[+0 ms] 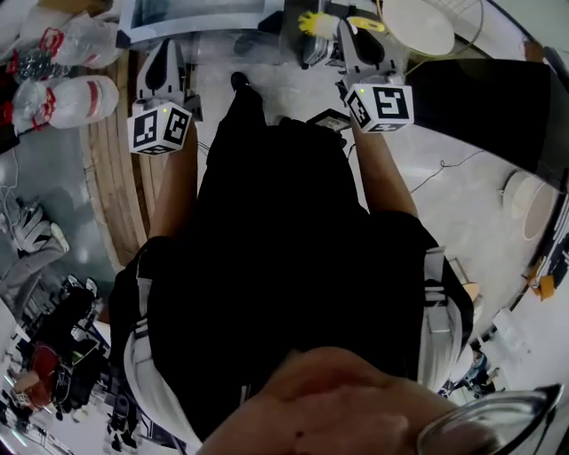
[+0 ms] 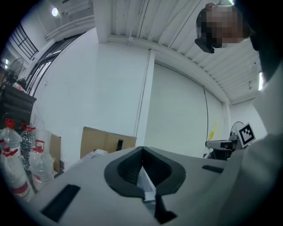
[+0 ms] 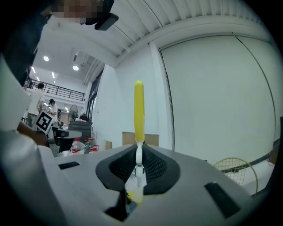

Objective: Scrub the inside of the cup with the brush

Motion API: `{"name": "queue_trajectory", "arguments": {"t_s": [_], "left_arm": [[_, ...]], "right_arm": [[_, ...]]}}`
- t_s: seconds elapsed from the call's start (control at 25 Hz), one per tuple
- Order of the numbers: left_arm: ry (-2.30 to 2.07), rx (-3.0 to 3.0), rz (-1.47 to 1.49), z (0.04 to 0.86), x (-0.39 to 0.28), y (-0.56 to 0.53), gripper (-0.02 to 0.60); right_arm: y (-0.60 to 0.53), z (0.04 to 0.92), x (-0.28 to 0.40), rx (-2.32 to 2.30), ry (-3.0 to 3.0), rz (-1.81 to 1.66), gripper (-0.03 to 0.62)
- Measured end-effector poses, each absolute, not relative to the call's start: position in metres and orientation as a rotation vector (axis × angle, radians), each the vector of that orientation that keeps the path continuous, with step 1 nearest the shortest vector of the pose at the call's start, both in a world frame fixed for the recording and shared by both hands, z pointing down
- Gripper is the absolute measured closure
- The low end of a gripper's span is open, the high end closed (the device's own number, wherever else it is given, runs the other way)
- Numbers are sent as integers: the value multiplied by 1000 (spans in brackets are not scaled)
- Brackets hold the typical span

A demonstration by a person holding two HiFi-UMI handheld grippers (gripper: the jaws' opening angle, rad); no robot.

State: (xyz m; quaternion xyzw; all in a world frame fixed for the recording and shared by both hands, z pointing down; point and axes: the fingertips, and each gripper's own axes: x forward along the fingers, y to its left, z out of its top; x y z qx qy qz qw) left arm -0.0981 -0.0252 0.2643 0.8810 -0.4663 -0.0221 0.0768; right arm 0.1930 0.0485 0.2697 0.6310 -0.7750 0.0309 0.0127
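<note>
My right gripper (image 3: pixel 139 148) is shut on the brush (image 3: pixel 139 110). Its white neck sits between the pads, the yellow handle sticks straight out past the jaws, and yellowish bristles show close to the camera. In the head view the right gripper (image 1: pixel 347 40) is raised at the upper right, with the yellow brush (image 1: pixel 313 22) across its tip. My left gripper (image 2: pixel 142 150) is shut, and I see nothing held in it. It (image 1: pixel 164 53) is raised at the upper left. Both grippers point up toward wall and ceiling. I cannot make out a cup in any view.
Plastic water bottles (image 1: pixel 71 98) lie at the left by a curved wooden table edge (image 1: pixel 111 178). A white round fan (image 1: pixel 418 25) stands at the top right beside a dark table (image 1: pixel 480 107). The person's black-clothed body fills the middle. A cardboard sheet (image 2: pixel 106 141) leans on the wall.
</note>
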Motion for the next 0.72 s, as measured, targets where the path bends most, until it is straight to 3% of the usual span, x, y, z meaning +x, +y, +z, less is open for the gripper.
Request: {"name": "queue_trajectory", "arguments": {"t_s": [0.72], "left_arm": [[-1264,2704,0,271,-180,93,565]], "right_arm": [[155,279,87,1994,-2337,167,553]]}}
